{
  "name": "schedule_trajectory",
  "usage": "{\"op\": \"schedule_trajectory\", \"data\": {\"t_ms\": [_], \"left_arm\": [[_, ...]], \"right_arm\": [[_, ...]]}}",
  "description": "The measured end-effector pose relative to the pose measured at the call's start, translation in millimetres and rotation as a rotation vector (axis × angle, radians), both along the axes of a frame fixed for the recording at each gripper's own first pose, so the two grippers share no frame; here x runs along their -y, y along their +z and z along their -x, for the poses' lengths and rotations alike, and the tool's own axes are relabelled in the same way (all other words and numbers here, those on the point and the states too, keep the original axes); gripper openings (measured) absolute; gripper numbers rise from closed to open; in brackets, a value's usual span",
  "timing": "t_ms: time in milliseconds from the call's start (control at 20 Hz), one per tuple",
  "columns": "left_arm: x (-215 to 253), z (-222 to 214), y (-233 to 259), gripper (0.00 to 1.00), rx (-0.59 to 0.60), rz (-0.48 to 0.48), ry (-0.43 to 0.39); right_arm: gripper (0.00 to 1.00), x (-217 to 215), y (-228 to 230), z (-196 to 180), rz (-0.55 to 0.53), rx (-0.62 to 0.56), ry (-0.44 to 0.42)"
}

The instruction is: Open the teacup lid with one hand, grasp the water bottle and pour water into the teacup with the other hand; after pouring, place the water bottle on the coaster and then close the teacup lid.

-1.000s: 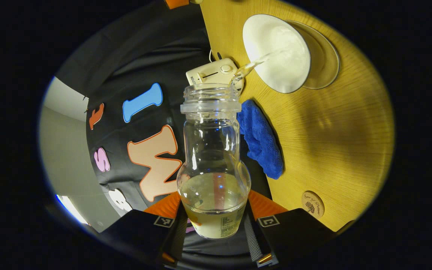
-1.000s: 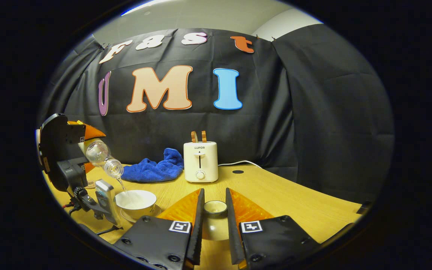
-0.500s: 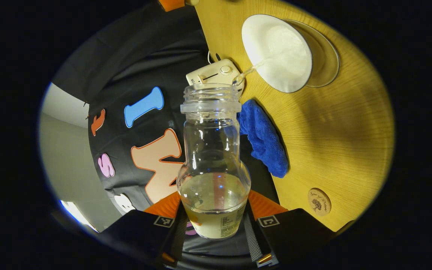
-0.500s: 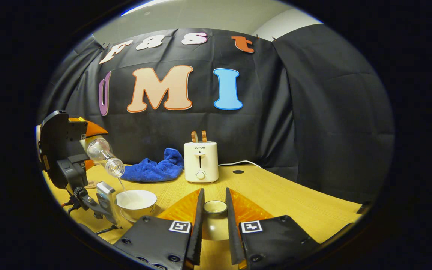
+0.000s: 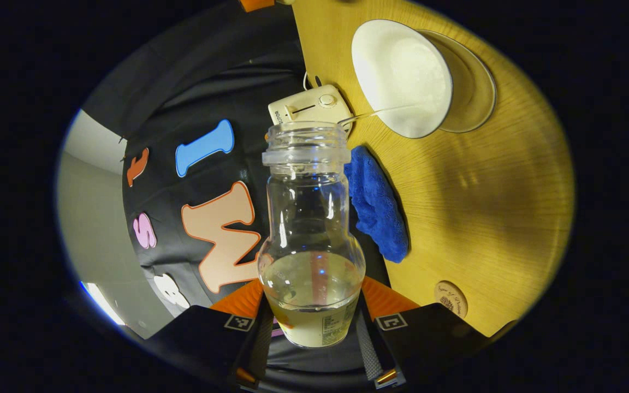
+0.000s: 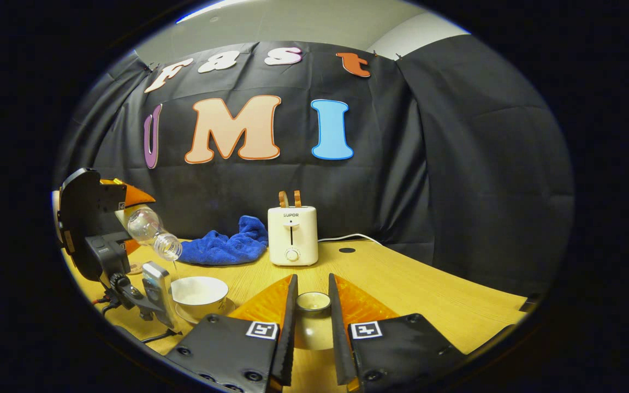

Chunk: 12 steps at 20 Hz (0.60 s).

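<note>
My left gripper [image 5: 311,327] is shut on a clear water bottle [image 5: 311,240], tipped on its side over the white teacup [image 5: 401,76] on its saucer [image 5: 473,82]. A thin thread of water runs from the bottle's mouth into the cup. In the right gripper view the bottle [image 6: 153,233] hangs above the teacup [image 6: 199,291], held by the left gripper [image 6: 123,204]. My right gripper [image 6: 312,305] is shut on the teacup lid [image 6: 313,322], held low over the wooden table [image 6: 402,289]. A round wooden coaster [image 5: 450,298] lies on the table beyond the cup.
A blue cloth [image 6: 224,246] and a white toaster [image 6: 292,235] with two slices in it stand at the table's back edge, its cord trailing right. The black booth wall rises behind them.
The stream from the bottle has thinned to a fine thread. The bottle's mouth has lifted slightly. The right gripper and lid have not moved.
</note>
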<state>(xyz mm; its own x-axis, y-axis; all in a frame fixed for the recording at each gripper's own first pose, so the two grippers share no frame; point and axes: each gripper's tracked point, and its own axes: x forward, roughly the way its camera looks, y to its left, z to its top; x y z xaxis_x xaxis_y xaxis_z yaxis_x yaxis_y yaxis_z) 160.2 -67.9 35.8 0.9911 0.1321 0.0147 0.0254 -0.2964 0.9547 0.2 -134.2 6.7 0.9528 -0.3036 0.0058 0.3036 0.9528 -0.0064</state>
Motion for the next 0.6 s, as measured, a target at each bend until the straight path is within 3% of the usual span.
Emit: {"op": "schedule_trajectory", "data": {"t_ms": [350, 600], "left_arm": [[6.2, 8.2, -35.7, 0.65, -0.065, 0.451, -0.007], [-9.4, 8.3, -27.8, 0.64, 0.005, 0.852, 0.002]], "right_arm": [[0.34, 0.4, 0.5, 0.3, 0.000, 0.000, 0.000], [0.34, 0.0, 0.0, 0.3, 0.000, 0.000, 0.002]]}}
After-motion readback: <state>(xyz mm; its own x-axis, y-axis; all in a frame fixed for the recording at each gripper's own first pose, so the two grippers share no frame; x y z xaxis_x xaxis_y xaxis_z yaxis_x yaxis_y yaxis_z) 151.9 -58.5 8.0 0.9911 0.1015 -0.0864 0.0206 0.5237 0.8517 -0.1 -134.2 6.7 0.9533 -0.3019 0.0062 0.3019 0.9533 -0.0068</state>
